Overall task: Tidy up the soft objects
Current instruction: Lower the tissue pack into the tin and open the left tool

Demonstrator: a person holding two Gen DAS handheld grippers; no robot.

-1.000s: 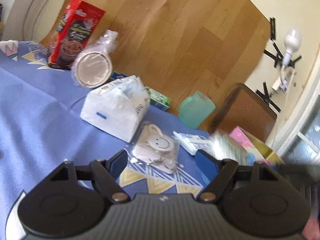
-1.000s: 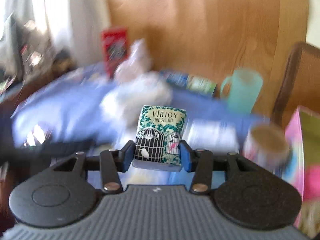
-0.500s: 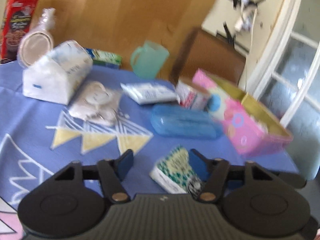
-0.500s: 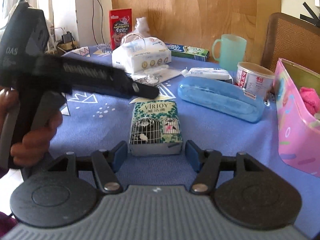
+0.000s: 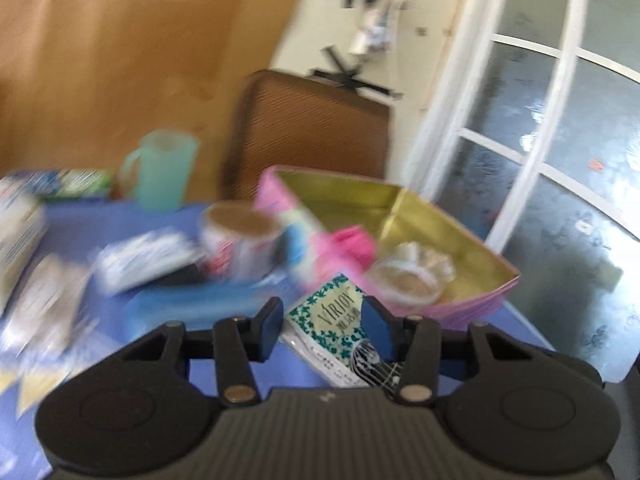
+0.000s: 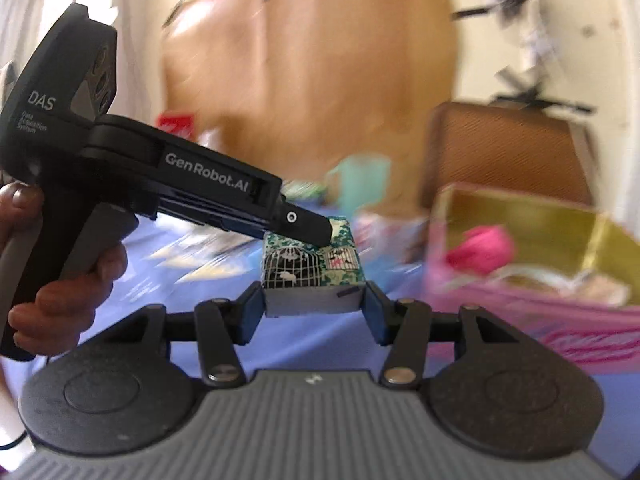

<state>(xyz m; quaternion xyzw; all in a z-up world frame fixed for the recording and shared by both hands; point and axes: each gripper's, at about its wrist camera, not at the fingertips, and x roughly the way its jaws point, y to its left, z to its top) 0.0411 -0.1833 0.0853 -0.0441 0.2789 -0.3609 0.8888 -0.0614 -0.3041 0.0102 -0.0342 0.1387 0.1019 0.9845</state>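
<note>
Green-printed tissue pack (image 6: 313,268) sits pinched across its width in the right claw (image 6: 314,312), long axis pointing away, the left claw (image 5: 320,326) closed round its far end, and the pink box (image 6: 516,304) farther right.

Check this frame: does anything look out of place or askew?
Only the tissue pack: it sits between both grippers at once. The left gripper brackets it skewed, while the right gripper brackets its near end. Whether either truly grips is unclear. The pink box looks normal; motion blur hides the rest.
</note>
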